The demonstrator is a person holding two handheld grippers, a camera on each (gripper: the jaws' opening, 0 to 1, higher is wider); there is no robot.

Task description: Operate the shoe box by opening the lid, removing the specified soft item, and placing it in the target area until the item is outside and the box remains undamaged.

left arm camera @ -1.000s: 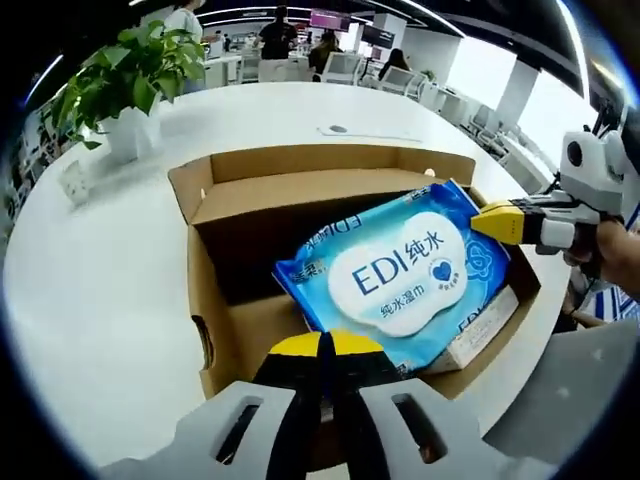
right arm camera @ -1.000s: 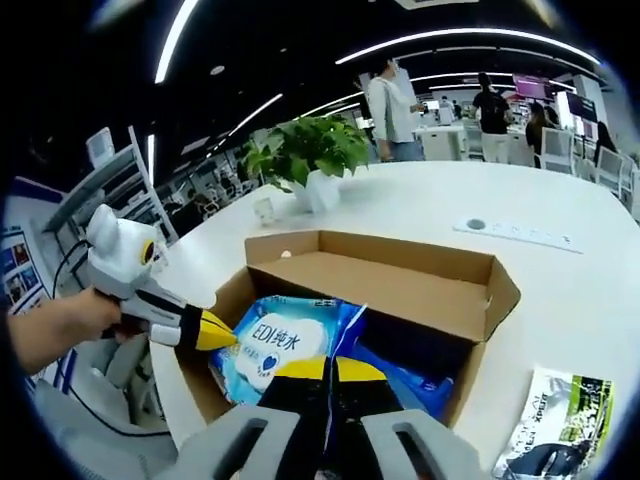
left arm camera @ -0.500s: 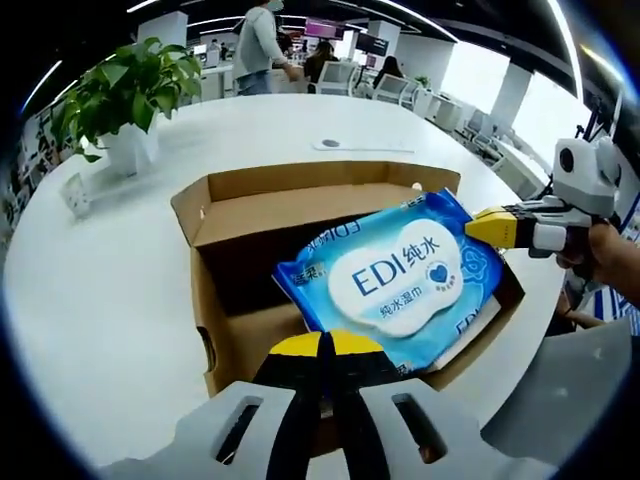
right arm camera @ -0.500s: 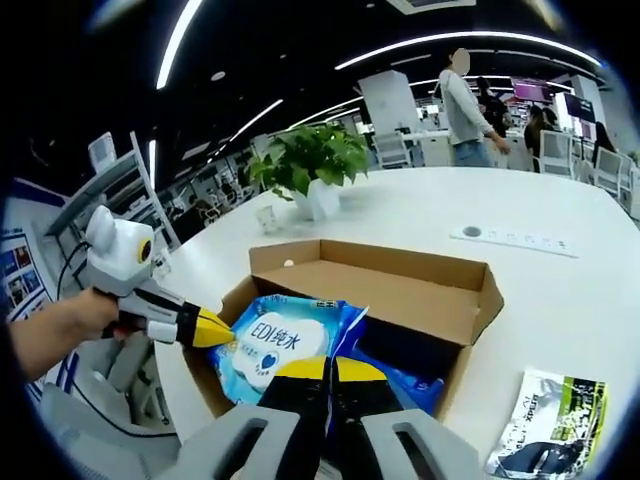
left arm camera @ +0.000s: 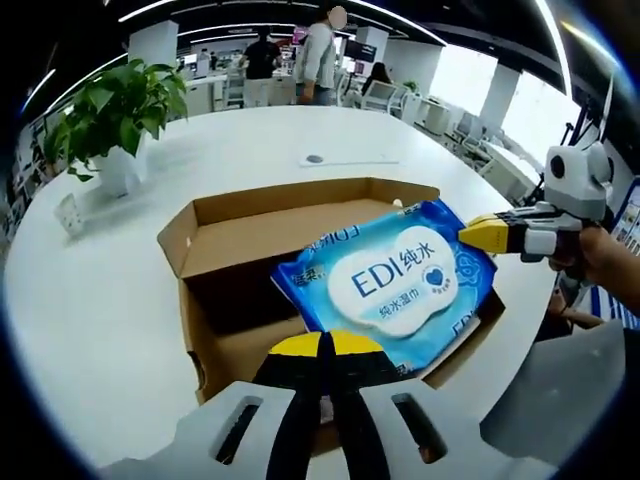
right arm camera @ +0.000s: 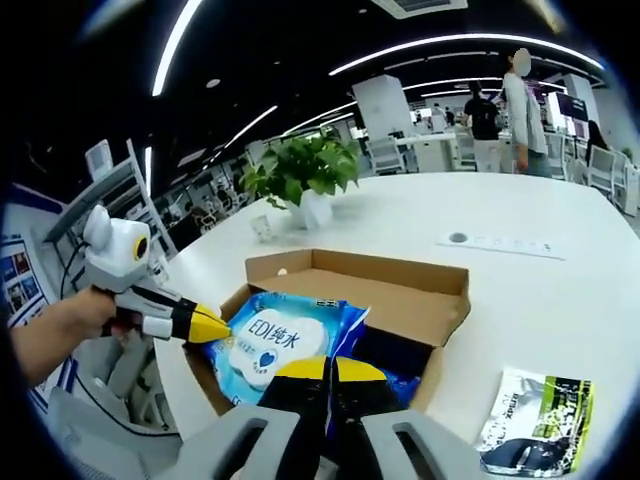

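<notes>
With both sets of fingers pinched on opposite edges of the wipes pack (left arm camera: 400, 285), left gripper (left arm camera: 322, 350) on the near edge and right gripper (right arm camera: 330, 372) on the other, I'd lift evenly so the pack, tilted above the open shoe box (left arm camera: 220, 300), clears the cardboard walls without snagging. The pack is glossy, soft blue film, probably slippery; the box is stiff brown corrugated board on a smooth white worktop (left arm camera: 90, 300).

Wipes pack (left arm camera: 400, 285) now lifted higher vs 1 s ago, clear above cardboard box (left arm camera: 250, 290) rim; both grippers raised w/ it, box looks smaller in both views.
</notes>
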